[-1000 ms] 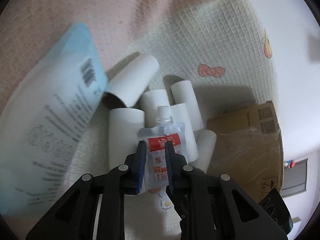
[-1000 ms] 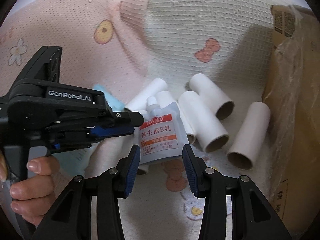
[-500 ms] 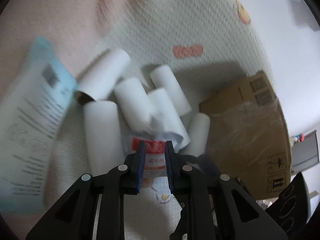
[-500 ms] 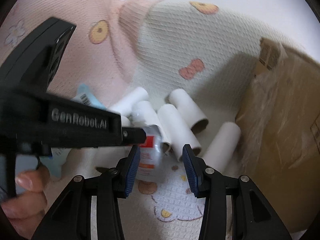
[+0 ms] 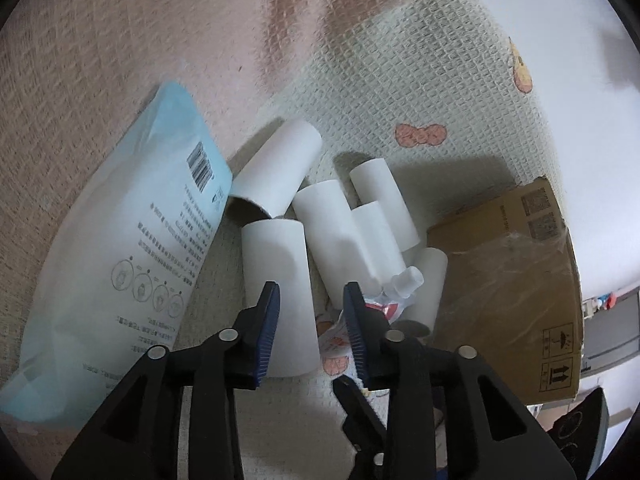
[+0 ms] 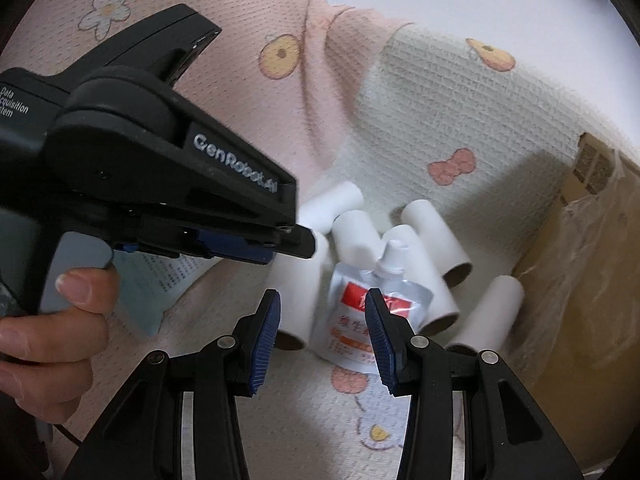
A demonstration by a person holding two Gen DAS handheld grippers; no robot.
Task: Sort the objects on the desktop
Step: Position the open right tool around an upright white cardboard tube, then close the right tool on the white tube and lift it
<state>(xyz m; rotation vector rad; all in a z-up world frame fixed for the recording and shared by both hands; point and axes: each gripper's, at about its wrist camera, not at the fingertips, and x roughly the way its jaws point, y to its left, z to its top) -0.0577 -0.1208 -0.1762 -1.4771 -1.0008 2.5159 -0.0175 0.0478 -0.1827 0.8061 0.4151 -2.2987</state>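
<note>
Opening left gripper point(image 5: 312, 312) jaws, nothing between pads; spouted pouch point(image 6: 372, 312) lies just right of its right finger, resting on white cardboard tubes point(image 5: 276, 280). Right gripper point(image 6: 322, 330) jaws apart, empty, hovering before pouch. Person's hand point(image 6: 44, 340) grips left tool's handle. Blue-white refill bag point(image 5: 132, 248) left of tubes; cardboard box point(image 5: 512, 280) right, all on patterned blanket point(image 6: 440, 112)
</note>
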